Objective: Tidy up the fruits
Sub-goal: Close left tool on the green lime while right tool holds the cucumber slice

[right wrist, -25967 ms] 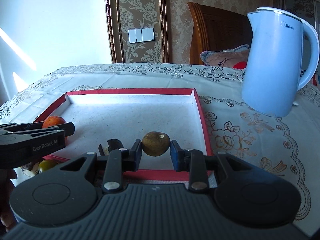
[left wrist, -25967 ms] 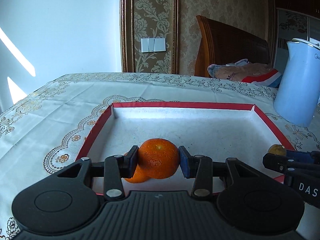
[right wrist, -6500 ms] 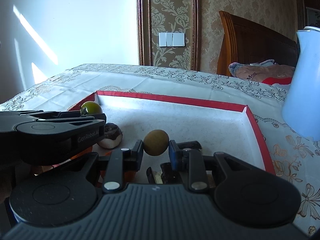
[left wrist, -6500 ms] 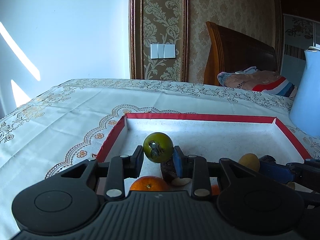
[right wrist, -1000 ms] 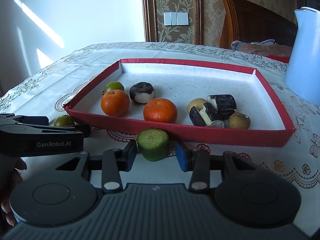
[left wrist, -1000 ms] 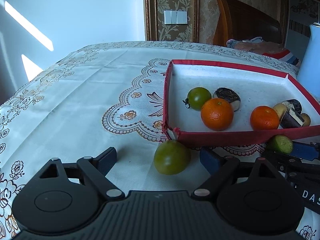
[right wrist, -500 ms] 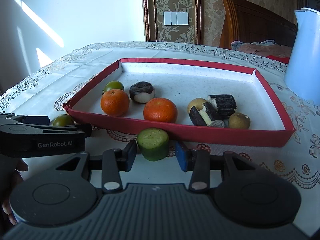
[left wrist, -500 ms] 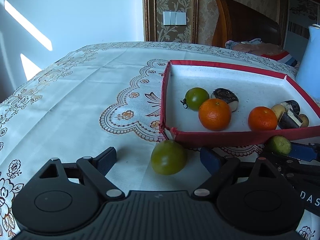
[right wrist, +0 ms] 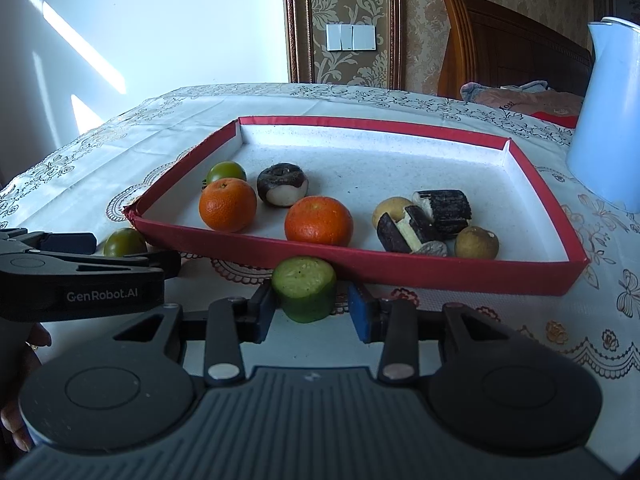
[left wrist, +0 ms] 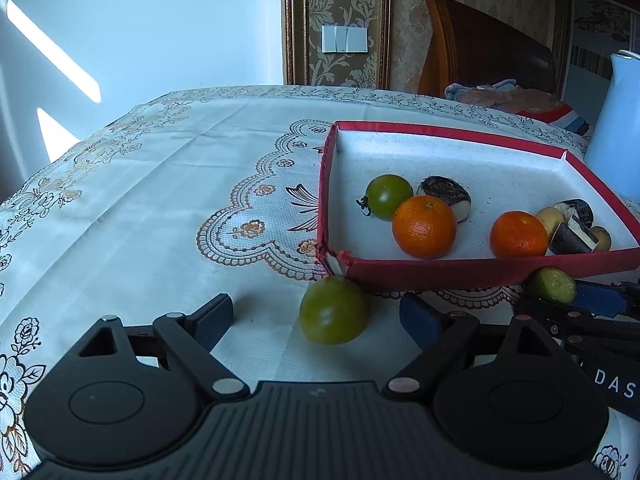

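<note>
Since 1 s ago: right tongs (right wrist: 312,312) closing round cucumber piece (right wrist: 304,289), pads not yet pressing; left tongs (left wrist: 316,318) stay wide, straddling green tomato (left wrist: 334,310). Cucumber looks firm, prob. slick-skinned: grip mid-sides.

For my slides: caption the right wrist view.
Right claw closing around a green cucumber chunk before the red tray.

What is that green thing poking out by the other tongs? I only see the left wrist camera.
Observer: A cut green chunk, flat top up, standing on the tablecloth just in front of the red tray.
Operator: Are the right tongs squeezing it?
Observer: Not yet. The right tongs are closing with the chunk between them, and a gap still shows at one pad.
Operator: Is anything hiding behind the tray's front wall?
Observer: Yes, a small greyish bit lies in front of the dark pieces.
</note>
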Demonstrator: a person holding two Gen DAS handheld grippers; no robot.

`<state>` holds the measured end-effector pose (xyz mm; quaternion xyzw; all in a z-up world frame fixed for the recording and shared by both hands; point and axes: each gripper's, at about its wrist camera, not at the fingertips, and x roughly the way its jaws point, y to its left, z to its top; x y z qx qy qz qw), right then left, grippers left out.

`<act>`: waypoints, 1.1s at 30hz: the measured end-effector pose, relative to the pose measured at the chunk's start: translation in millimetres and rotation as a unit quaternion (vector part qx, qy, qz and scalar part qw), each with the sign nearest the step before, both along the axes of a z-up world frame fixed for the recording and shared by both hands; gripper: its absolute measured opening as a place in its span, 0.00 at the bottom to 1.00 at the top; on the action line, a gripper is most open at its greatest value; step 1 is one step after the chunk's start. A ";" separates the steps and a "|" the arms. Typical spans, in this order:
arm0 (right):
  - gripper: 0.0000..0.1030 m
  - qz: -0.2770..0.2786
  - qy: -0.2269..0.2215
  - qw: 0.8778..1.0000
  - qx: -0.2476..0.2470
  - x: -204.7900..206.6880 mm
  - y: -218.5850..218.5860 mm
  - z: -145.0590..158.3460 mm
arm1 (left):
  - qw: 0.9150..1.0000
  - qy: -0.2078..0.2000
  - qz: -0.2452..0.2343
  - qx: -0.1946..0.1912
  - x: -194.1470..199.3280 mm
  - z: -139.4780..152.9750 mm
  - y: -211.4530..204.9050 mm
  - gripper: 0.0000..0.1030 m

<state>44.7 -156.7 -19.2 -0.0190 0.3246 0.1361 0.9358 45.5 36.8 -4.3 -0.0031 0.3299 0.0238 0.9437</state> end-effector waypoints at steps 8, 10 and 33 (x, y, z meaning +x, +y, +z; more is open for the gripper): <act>0.36 0.002 0.000 1.000 -0.001 0.6 -0.1 -0.3 | 1.000 -0.006 -0.005 -0.012 -2.3 0.3 3.3 0.88; 0.37 0.004 0.000 1.000 0.000 0.7 -1.0 -0.3 | 1.000 -0.009 -0.003 -0.020 -2.9 0.3 6.2 0.87; 0.36 0.005 0.001 1.000 0.009 0.5 -3.6 -0.6 | 1.000 -0.021 0.010 -0.006 -9.0 1.3 3.2 0.59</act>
